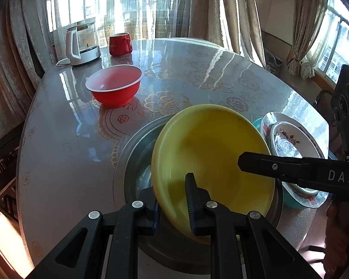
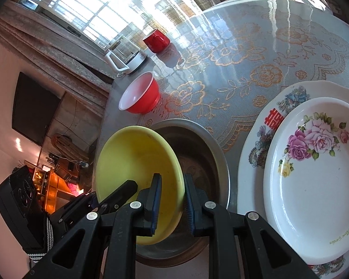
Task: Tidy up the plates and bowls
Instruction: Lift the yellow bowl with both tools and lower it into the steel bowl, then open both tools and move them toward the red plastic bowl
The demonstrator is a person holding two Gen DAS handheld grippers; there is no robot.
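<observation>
Both the left gripper (image 1: 173, 200) and right gripper (image 2: 173, 200) are clenched on opposite rims of the yellow bowl (image 1: 211, 153), tilted above the steel basin (image 1: 137, 160); it looks light, rigid and slick, so rim grips suit it.

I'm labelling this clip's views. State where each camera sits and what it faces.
Left wrist: on the left gripper, looking down its jaws at the yellow bowl they clamp; the right gripper enters from the right.
Right wrist: on the right gripper, clamping the opposite rim; the left gripper's body shows lower left.
Shared: yellow bowl, metal basin, red bowl, stacked plates.
</observation>
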